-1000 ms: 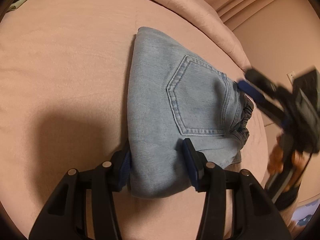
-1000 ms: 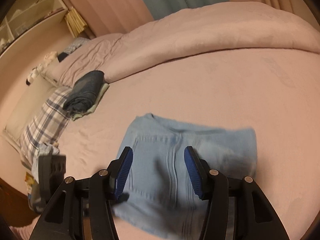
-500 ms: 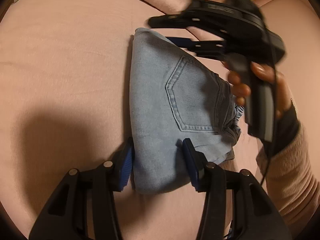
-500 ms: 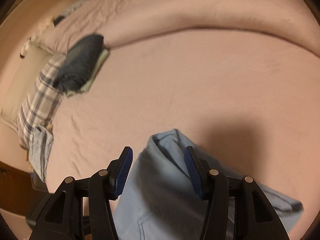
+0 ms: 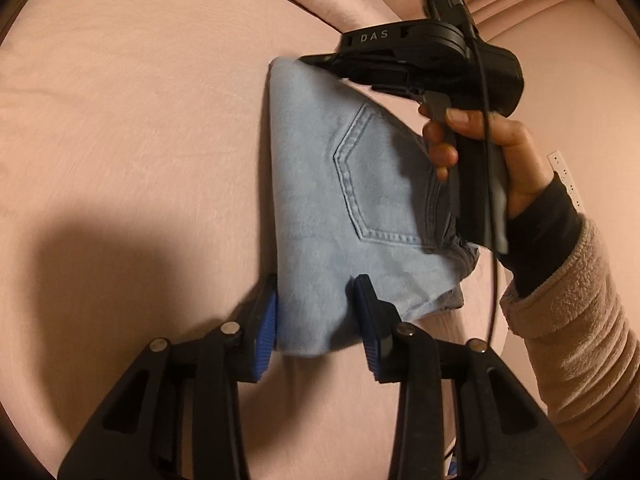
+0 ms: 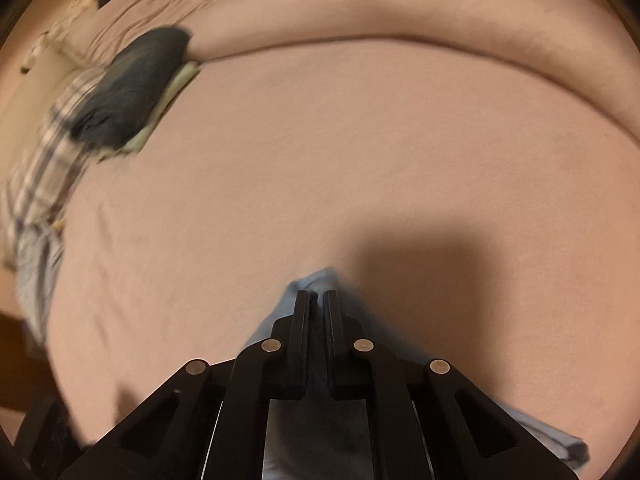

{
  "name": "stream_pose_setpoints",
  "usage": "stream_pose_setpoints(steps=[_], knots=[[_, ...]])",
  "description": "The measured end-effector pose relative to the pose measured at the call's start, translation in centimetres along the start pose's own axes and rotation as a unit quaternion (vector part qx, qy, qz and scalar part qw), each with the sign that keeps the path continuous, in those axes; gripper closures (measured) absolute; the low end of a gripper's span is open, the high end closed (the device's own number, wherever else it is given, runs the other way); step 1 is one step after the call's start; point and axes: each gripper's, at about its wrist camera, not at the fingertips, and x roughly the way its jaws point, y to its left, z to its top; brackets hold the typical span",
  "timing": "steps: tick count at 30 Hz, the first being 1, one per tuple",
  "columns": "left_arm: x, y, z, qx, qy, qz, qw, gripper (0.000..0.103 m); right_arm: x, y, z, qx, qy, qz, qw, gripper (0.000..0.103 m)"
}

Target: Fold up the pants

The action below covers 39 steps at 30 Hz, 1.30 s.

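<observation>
**A:** Since both tools are already on the denim, what's each one doing? The right tool (image 6: 318,300) looks clenched onto the far corner of the folded jeans (image 5: 320,200), with a bit of light blue fabric pinched between its fingers and poking out past the tips.

**B:** Yep. The left tool (image 5: 316,320) is straddling the near corner, its jaws closing, denim between them, but I can't see the pads pressing yet. The jeans lie on the pink bed (image 5: 120,140), back pocket up, long side running straight away from the left tool toward the right one.

**A:** So each hand has its own end, and I'd guess the next fold or lift pivots on that left folded edge.

**B:** Only the left wrist view shows the whole bundle plus the person's right hand (image 5: 500,160). The right view adds a dark folded garment (image 6: 132,88) well apart, near the plaid pillow (image 6: 44,160).
</observation>
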Motion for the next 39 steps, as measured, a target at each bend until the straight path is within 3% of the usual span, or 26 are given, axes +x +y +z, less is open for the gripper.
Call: stream_pose_setpoints(steps=[1, 6, 11, 15, 19, 20, 22, 24, 25, 26, 27, 28, 30, 32, 34, 39], knots=[[-0.2, 0.0, -0.1, -0.003, 0.000, -0.001, 1.0000, 0.066, -0.5, -0.4, 0.2, 0.010, -0.015, -0.017, 1.000, 0.098], [-0.7, 0.7, -0.6, -0.033, 0.004, -0.015, 0.9993, 0.065, -7.5, -1.5, -1.8, 0.030, -0.100, 0.026, 0.994, 0.098], [-0.1, 0.0, -0.8, -0.034, 0.005, -0.004, 0.9994, 0.065, -13.0, -0.9, -8.1, -0.016, -0.115, 0.004, 0.993, 0.097], [-0.5, 0.4, -0.4, -0.038, 0.009, 0.003, 0.9992, 0.065, -13.9, -0.9, -13.8, -0.034, -0.106, -0.007, 0.994, 0.097], [-0.4, 0.0, -0.2, -0.032, 0.013, 0.013, 0.9993, 0.063, -10.9, -2.2, -18.2, -0.006, -0.060, -0.039, 0.997, 0.097], [-0.3, -0.2, -0.1, -0.028, 0.014, 0.019, 0.9993, 0.062, -10.2, -2.8, -19.2, 0.014, -0.060, -0.028, 0.998, 0.097], [-0.2, -0.6, -0.1, -0.021, 0.013, 0.030, 0.9992, 0.062, -10.8, -3.7, -20.6, 0.052, -0.102, 0.004, 0.993, 0.097], [-0.4, -0.7, -0.1, -0.026, 0.014, 0.034, 0.9990, 0.059, -11.6, -4.2, -20.9, 0.080, -0.107, 0.017, 0.991, 0.096], [-0.6, -0.7, -0.1, -0.027, 0.013, 0.035, 0.9989, 0.054, -12.2, -4.4, -20.9, 0.095, -0.110, 0.024, 0.989, 0.094], [-0.8, -0.7, -0.2, -0.027, 0.012, 0.036, 0.9989, 0.047, -12.6, -4.5, -21.0, 0.100, -0.114, 0.029, 0.988, 0.086], [-1.1, -0.8, -0.2, -0.027, 0.009, 0.039, 0.9989, 0.043, -13.2, -4.6, -21.2, 0.105, -0.122, 0.034, 0.986, 0.068], [-1.4, -0.8, -0.3, -0.026, 0.004, 0.042, 0.9988, 0.036, -13.7, -4.6, -21.4, 0.109, -0.130, 0.030, 0.985, 0.059], [-2.0, -0.6, -0.4, -0.032, -0.006, 0.043, 0.9986, 0.031, -14.6, -4.9, -22.2, 0.116, -0.146, 0.033, 0.982, 0.042], [-2.4, -0.3, -0.3, -0.042, -0.012, 0.033, 0.9985, 0.024, -15.4, -4.6, -22.9, 0.122, -0.160, -0.024, 0.979, 0.030], [-2.7, 0.1, -0.2, -0.057, -0.020, 0.021, 0.9979, 0.021, -15.9, -4.8, -23.2, 0.121, -0.172, -0.048, 0.976, 0.030], [-2.4, 0.2, 0.1, -0.072, -0.023, 0.018, 0.9970, 0.021, -15.8, -6.6, -23.9, 0.163, -0.170, -0.014, 0.972, 0.029]])
